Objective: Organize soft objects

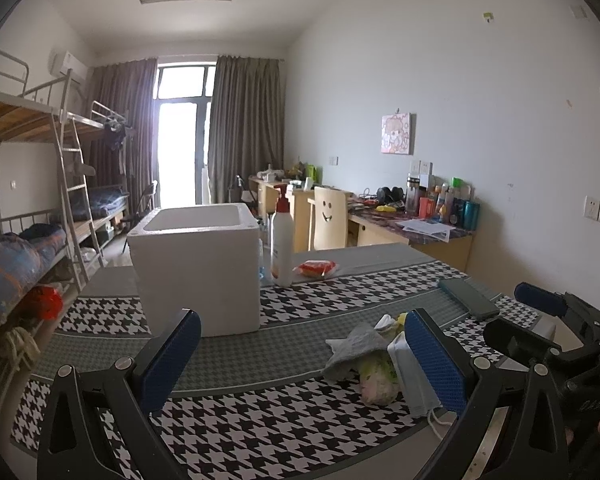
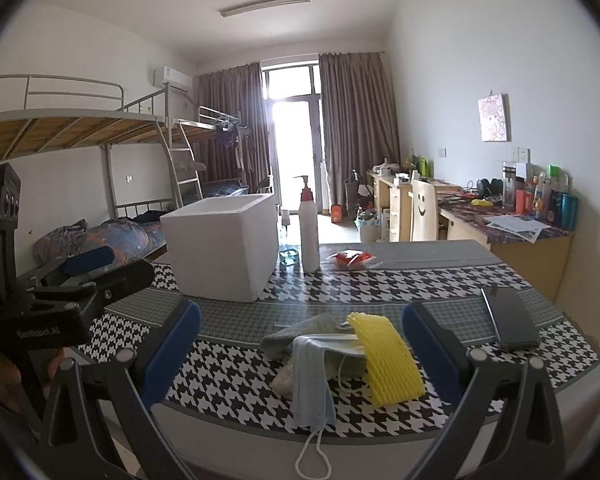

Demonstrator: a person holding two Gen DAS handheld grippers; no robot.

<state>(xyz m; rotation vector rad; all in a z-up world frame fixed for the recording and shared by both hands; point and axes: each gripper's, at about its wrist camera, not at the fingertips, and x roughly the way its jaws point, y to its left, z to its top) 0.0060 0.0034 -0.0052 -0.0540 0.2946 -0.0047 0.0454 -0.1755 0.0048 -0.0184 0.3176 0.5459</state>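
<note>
A bare stretch of checked tablecloth is seen between the left gripper and the white foam box, so a straight path to the box front is left open. The box top is uncovered and nothing is seen above its rim. Just beside its right wall a pump bottle is stood upright, narrowing that side. The pile of soft things, with face mask, yellow foam net and grey cloth, is spread between the right gripper fingers. A phone is laid to the right, apart from the pile.
</note>
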